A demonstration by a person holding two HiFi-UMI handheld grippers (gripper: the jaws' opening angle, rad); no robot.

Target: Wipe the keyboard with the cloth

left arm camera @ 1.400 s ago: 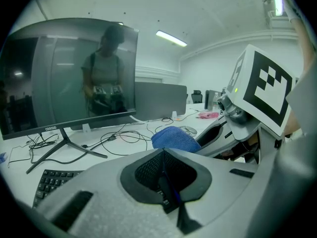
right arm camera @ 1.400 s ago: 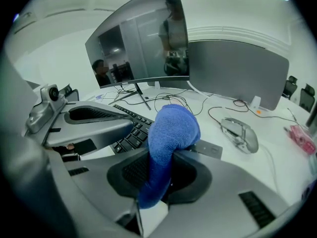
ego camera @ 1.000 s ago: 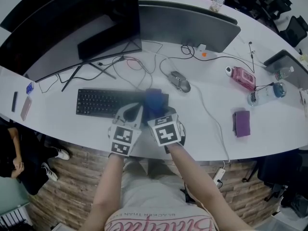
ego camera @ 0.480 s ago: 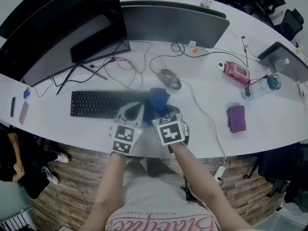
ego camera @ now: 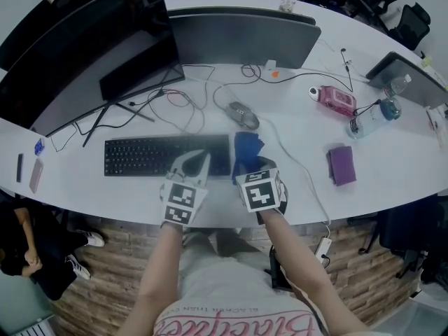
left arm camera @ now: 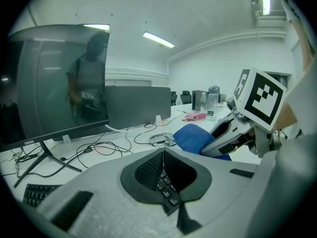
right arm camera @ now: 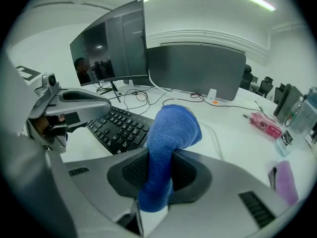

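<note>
The black keyboard [ego camera: 157,157] lies on the white curved tabletop [ego camera: 105,196], left of centre in the head view, in front of a large dark monitor [ego camera: 84,47]. The left gripper [ego camera: 199,161] sits low over the keyboard's right end. In its own view its jaws are pressed together with nothing between them, and a few keys show just below the tips.

The right gripper [ego camera: 246,165] is just beside it, past the keyboard's right edge, with its jaws clamped on a blue cloth [ego camera: 246,148]. In the right gripper view the blue cloth rises out of the jaws as a rolled bunch, its lower end hangs below them, and the keyboard lies to its left. The far end of the bunch reaches the keyboard's right edge, but I cannot tell whether it touches the keys.

A grey mouse [ego camera: 242,115] sits above the blue cloth in the frame, among loose cables [ego camera: 175,100]. Toward the right of the frame lie a pink case [ego camera: 336,101], a water bottle [ego camera: 369,120] on its side and a purple cloth [ego camera: 341,165], all well apart from the grippers
</note>
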